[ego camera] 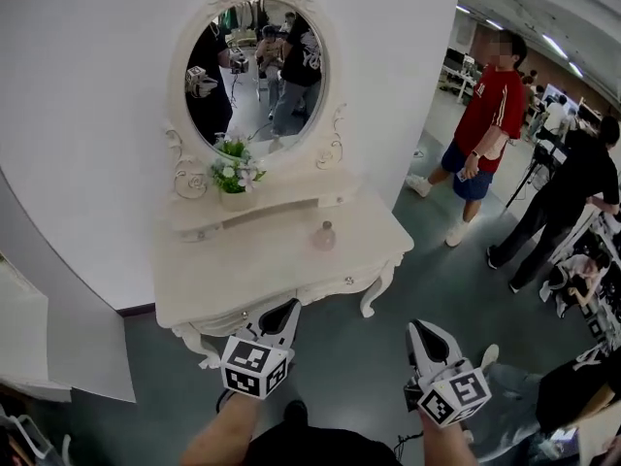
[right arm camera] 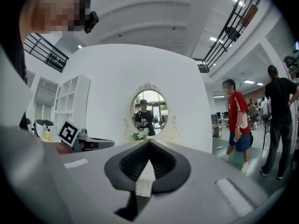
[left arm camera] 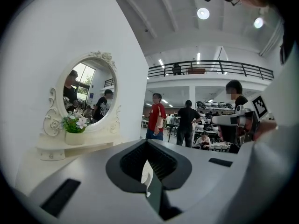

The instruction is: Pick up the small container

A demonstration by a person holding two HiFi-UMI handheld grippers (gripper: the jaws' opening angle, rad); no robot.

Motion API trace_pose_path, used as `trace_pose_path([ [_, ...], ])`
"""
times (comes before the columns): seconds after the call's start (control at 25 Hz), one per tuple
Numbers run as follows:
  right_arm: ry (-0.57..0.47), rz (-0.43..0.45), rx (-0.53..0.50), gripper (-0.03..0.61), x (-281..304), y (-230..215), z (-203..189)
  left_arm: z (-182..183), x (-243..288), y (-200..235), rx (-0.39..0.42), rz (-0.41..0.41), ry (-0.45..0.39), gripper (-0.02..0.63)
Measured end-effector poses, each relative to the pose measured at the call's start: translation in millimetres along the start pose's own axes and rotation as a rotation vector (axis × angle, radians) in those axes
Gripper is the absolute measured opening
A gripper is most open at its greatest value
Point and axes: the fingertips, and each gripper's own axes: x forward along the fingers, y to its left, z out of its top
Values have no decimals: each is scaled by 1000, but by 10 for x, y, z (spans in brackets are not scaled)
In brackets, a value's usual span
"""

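Note:
A small pinkish container [ego camera: 325, 236] with a round cap stands on the right part of the white dressing table [ego camera: 233, 280], below the shelf. My left gripper [ego camera: 287, 307] hangs over the table's front edge, jaws shut and empty, a short way short of the container. Further right, my right gripper [ego camera: 424, 327] is over the floor beside the table, also shut with nothing held. In the left gripper view the left gripper [left arm camera: 147, 142] points past the mirror. In the right gripper view the right gripper [right arm camera: 149, 142] faces the mirror. The container is hidden in both gripper views.
An oval mirror [ego camera: 257, 74] rises behind the table, with a flower pot [ego camera: 235, 179] on the shelf under it. A person in a red shirt [ego camera: 488, 115] and another in black [ego camera: 572, 197] stand on the floor to the right. A white panel [ego camera: 68, 343] leans at the left.

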Motion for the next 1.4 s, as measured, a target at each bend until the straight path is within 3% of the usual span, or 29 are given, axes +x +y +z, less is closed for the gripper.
trace_pose_path([
  [0.52, 30, 11, 67, 9, 1112, -445, -163, 91, 868, 640, 40, -13, 66, 2],
  [0.88, 28, 64, 110, 9, 1800, -1185, -300, 27, 1676, 858, 34, 35, 112, 2],
  [1.24, 50, 207, 119, 9, 2592, -1941, -239, 16, 2529, 972, 28, 140, 177, 5],
  [1.4, 77, 259, 123, 9, 2838, -2078, -322, -63, 2788, 1031, 32, 165, 183, 77],
])
